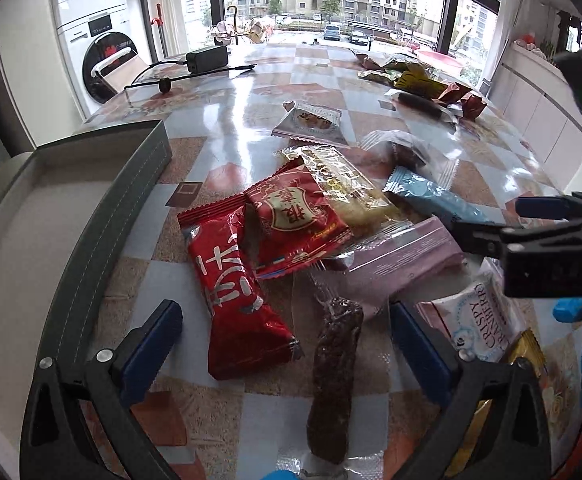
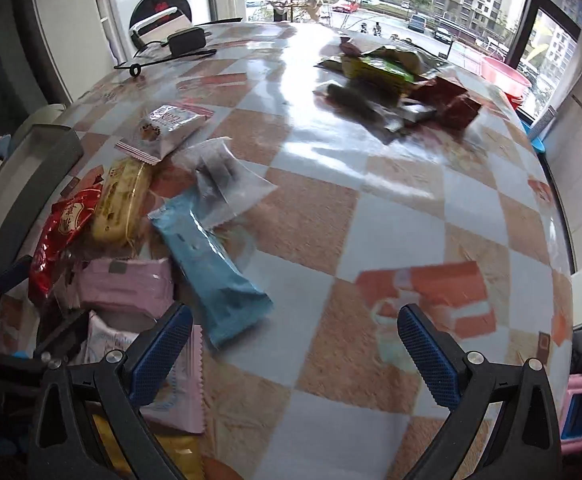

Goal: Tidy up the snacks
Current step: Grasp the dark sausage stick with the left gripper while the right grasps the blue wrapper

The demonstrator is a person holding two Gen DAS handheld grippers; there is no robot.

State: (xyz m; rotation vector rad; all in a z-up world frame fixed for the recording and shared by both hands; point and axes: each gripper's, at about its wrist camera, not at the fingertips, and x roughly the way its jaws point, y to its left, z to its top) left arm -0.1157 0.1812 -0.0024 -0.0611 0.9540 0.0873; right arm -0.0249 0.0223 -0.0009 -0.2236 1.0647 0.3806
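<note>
Left tool spread wide, pinching nothing, hovering low over a checkered worktop. Directly between its blue pads: a long red packet toward the left finger, a dark brown bar in clear wrap toward the right one, neither touched. Just ahead of the tips, a heap: square red packet overlapping a yellow biscuit pack, pale pink pack partly beneath them, light blue bar farther right. Beside the right finger, a white "Crispy Cranberry" packet. Off to the left of the tool, a grey tray with a raised stitched rim, its pale floor bare where visible. Farther ahead, a white cookie packet; beyond and right, a second pile of snacks.

Right tool likewise spread, gripping nothing, above bare worktop. Light blue bar ahead-left of its left finger, pink pack farther left, far pile well ahead. Blurred picture.
</note>
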